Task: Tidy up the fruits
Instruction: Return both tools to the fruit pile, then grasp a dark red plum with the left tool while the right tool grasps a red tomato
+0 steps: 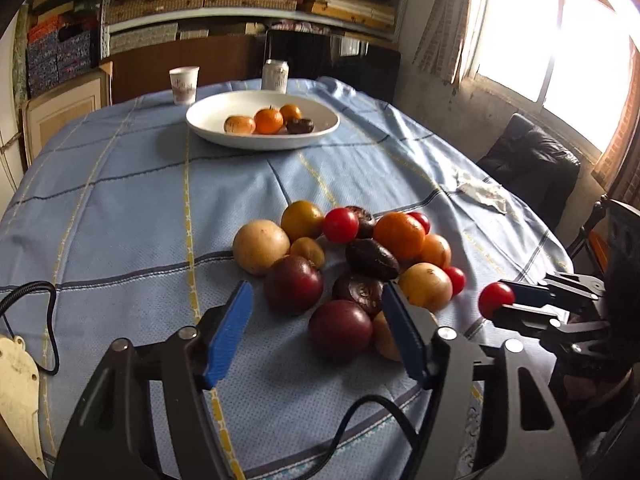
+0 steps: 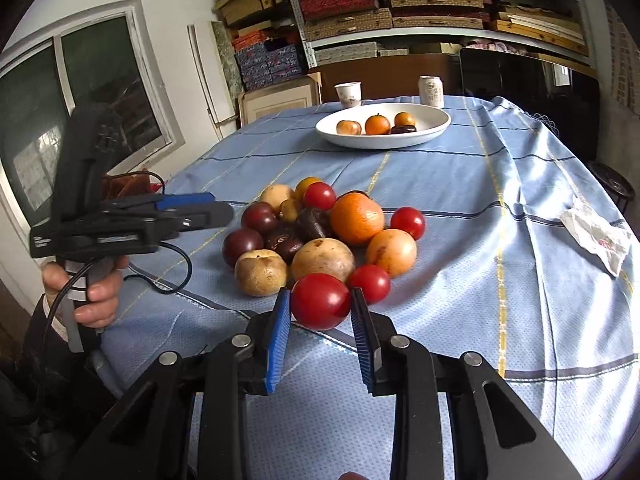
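Left wrist view: the left claw (image 1: 316, 320) fills the bottom of the frame with its blue pads standing about half open and nothing pressed between them; no earlier picture shows how they came to that. Between and just beyond them lies the heap of fruit (image 1: 344, 268) at the centre of the frame, on the blue checked surface (image 1: 120, 208). The nearest pieces are two dark red plums (image 1: 294, 284), round, smooth and probably firm; I judge they want a hold across the widest part, with pressure kept light so the skin does not bruise. The wrinkled dark fruits behind look soft and should give under the pads. At the right edge the right claw (image 1: 505, 307) holds a small red tomato (image 1: 496, 300) at its tips. The white bowl (image 1: 208, 120) sits in the upper middle with a few oranges and a dark fruit already in it, well apart from the heap.

Right wrist view: the right claw (image 2: 320, 305) is narrow, its pads pressed on either side of the tomato (image 2: 320, 300) at bottom centre, just in front of the heap (image 2: 320, 232). The tomato is glossy, light and thin-skinned, so it is likely slippery and easy to crush; the hold across its middle looks sound, but more squeeze could split it. The orange (image 2: 357, 219) in the heap looks heavier and has a rougher peel, which should grip better. The left claw (image 2: 188, 210) shows side-on at the left, held by a hand (image 2: 94, 290), and the bowl (image 2: 436, 126) is at upper centre.
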`<action>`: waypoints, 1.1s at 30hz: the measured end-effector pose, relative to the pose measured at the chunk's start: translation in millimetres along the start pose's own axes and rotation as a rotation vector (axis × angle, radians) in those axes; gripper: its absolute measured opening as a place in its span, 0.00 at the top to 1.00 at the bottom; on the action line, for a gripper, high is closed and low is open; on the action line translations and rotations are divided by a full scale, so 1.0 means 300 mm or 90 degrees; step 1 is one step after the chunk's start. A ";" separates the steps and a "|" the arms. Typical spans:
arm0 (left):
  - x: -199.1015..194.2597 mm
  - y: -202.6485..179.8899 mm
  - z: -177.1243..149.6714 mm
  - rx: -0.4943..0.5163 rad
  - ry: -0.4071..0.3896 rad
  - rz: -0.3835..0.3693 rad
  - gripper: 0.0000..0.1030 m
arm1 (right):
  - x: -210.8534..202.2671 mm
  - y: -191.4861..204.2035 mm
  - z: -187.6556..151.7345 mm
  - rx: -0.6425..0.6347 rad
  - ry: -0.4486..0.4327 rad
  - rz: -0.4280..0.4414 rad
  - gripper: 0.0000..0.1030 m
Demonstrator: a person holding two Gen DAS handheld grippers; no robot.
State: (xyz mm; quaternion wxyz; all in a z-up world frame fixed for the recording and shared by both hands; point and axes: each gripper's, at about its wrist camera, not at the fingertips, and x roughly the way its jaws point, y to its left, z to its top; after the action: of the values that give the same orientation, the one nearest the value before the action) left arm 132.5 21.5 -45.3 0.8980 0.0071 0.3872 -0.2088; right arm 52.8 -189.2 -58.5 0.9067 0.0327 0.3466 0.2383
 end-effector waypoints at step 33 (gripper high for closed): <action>0.160 0.071 0.045 -0.131 0.123 0.004 0.62 | -0.026 -0.033 -0.010 0.019 -0.017 0.004 0.70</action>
State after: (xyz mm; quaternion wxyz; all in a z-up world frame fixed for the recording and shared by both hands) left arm 179.4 20.7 -72.6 0.8530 -0.0639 0.4915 -0.1635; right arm 49.9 -201.9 -58.2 0.9099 0.0504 0.3378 0.2357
